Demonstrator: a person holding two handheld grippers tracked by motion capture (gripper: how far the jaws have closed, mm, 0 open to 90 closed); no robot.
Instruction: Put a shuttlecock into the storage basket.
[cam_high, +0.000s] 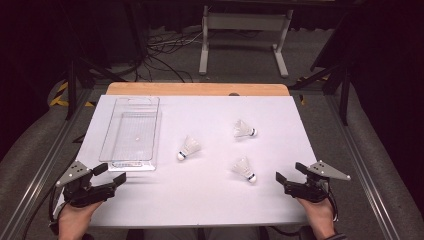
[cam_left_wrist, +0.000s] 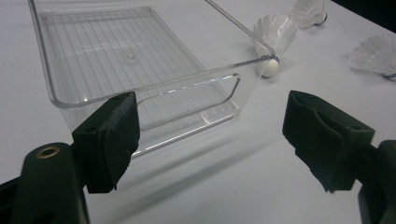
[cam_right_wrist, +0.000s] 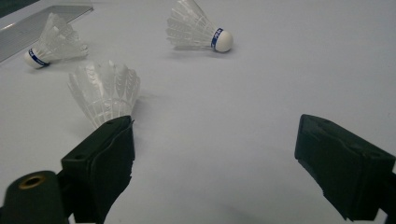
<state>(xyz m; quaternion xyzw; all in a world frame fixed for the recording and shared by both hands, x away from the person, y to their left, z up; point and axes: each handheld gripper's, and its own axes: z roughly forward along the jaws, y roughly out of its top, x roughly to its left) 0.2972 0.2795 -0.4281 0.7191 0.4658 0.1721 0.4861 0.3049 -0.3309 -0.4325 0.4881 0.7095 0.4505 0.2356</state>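
Between both open tools lie three shuttlecocks (cam_high: 243, 169); clear tray (cam_high: 116, 131) nearby.

Three shuttlecocks (cam_high: 244, 170) were spread on the bench (cam_high: 210, 200) right of the tray (cam_high: 131, 131) (one just beside it).

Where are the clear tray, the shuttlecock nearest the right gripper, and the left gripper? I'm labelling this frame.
clear tray (cam_high: 151, 131), high view, on its right wall.
near shuttlecock (cam_high: 242, 166), high view, on its feather skirt.
left gripper (cam_high: 111, 174), high view, midway between its open fingertips.
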